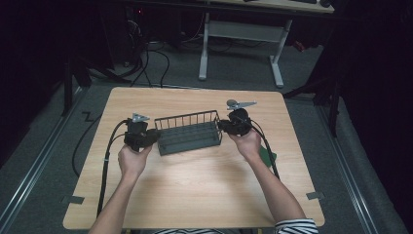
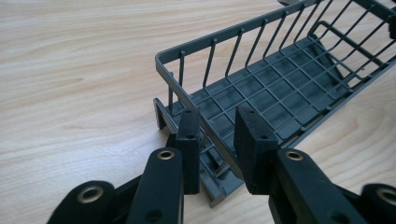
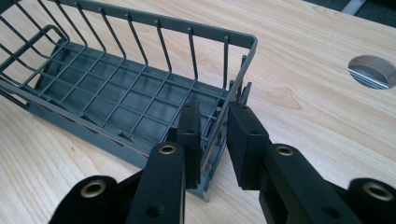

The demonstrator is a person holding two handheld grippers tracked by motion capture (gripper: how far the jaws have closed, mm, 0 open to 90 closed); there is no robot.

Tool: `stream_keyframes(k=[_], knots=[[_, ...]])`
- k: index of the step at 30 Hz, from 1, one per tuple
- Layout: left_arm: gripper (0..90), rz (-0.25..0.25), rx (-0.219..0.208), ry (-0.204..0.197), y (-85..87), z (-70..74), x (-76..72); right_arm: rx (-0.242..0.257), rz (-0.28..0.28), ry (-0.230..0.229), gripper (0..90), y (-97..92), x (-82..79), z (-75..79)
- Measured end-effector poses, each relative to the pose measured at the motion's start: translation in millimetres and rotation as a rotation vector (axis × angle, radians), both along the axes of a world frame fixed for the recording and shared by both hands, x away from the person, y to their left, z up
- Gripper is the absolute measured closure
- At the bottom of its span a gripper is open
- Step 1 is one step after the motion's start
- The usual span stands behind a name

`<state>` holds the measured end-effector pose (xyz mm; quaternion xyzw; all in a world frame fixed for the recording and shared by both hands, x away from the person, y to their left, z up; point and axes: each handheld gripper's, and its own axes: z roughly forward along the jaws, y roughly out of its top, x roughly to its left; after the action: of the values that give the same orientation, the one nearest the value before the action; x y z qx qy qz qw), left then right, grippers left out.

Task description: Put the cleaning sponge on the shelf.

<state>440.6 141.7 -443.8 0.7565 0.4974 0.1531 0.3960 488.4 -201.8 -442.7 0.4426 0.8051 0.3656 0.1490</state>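
Observation:
A dark grey wire basket stands lengthwise on the wooden table, with bars along its far side and a grid floor. My left gripper is at its left end and my right gripper at its right end. In the left gripper view the jaws are shut across the end rim of the basket, one pad inside and one outside. In the right gripper view the jaws clamp the other end wall of the basket the same way. The basket holds nothing.
A flat dark green piece lies on the table beside the right forearm. A round cable hole is in the tabletop past the basket's end. Cables trail off the front left. A white desk frame stands behind the table.

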Motion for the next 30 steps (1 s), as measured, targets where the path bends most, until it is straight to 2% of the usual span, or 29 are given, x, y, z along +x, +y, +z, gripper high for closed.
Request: stream_keyframes(k=[4,10,12,17,24,28,30], knots=[[72.1,-0.022,-0.011,0.01,-0.8,0.8,-8.4,-0.011,0.007,0.001,75.7,-3.3,-6.7,0.9],[72.7,-0.061,0.055,-0.015,-11.8,4.3,-21.6,-0.011,0.012,0.002,75.4,-11.4,-19.7,1.1],[72.8,-0.075,0.082,-0.039,-15.6,4.7,-25.6,-0.008,0.012,-0.004,75.3,-14.5,-23.8,0.7],[73.0,-0.092,0.025,-0.019,-14.3,3.0,-34.1,-0.008,0.012,0.0,74.7,-20.7,-35.6,1.0],[72.8,-0.101,0.012,-0.023,-16.0,1.4,-39.4,0.0,0.027,-0.007,71.9,-27.5,-48.6,0.2],[65.0,-0.106,0.002,-0.027,-14.8,-1.6,-39.6,0.003,0.014,-0.007,60.4,-28.6,-49.4,0.8],[60.1,-0.1,-0.021,-0.036,-11.3,-2.4,-40.7,0.013,0.007,-0.023,53.9,-29.4,-51.8,3.7]])
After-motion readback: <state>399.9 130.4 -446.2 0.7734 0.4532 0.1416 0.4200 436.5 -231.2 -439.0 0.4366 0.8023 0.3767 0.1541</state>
